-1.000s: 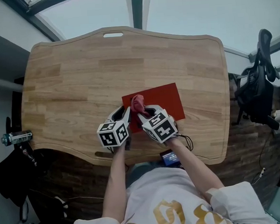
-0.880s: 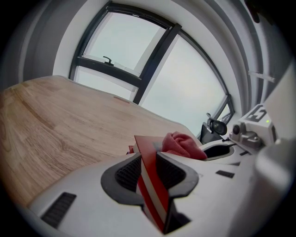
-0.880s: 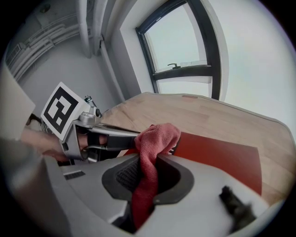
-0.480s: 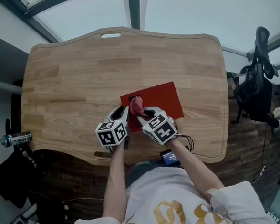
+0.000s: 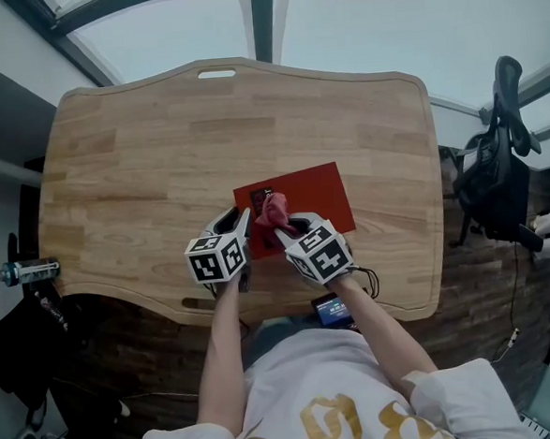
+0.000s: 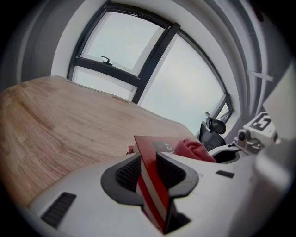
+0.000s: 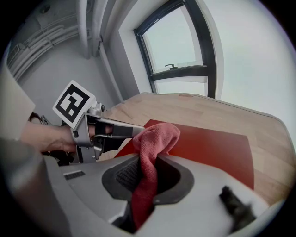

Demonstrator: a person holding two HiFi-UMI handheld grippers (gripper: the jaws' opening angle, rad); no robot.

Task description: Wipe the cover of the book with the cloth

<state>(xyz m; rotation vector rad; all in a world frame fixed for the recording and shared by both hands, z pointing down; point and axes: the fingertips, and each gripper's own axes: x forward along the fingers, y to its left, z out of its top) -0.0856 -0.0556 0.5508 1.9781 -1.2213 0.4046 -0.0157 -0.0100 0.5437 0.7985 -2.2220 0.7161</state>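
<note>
A red book [image 5: 311, 197] lies flat on the wooden table [image 5: 158, 156], near its front edge. My left gripper [image 5: 243, 227] is shut on the book's left edge; that edge [image 6: 152, 176] stands between the jaws. My right gripper [image 5: 283, 225] is shut on a pink-red cloth [image 5: 273, 209], and the bunched cloth [image 7: 155, 143] rests on the left part of the red cover [image 7: 208, 148]. The cloth [image 6: 192, 149] also shows just right of the left jaws. In the right gripper view the left gripper [image 7: 132, 131] reaches in from the left.
A black office chair [image 5: 501, 165] stands past the table's right edge. A phone [image 5: 330, 308] lies at the front edge by my right wrist. A bottle-like thing [image 5: 25, 272] sits off the left side. Bare wood [image 5: 158, 156] spreads behind and left of the book.
The cloth has slid slightly right and toward me on the cover with the right gripper. The left gripper keeps its hold on the book's edge.
</note>
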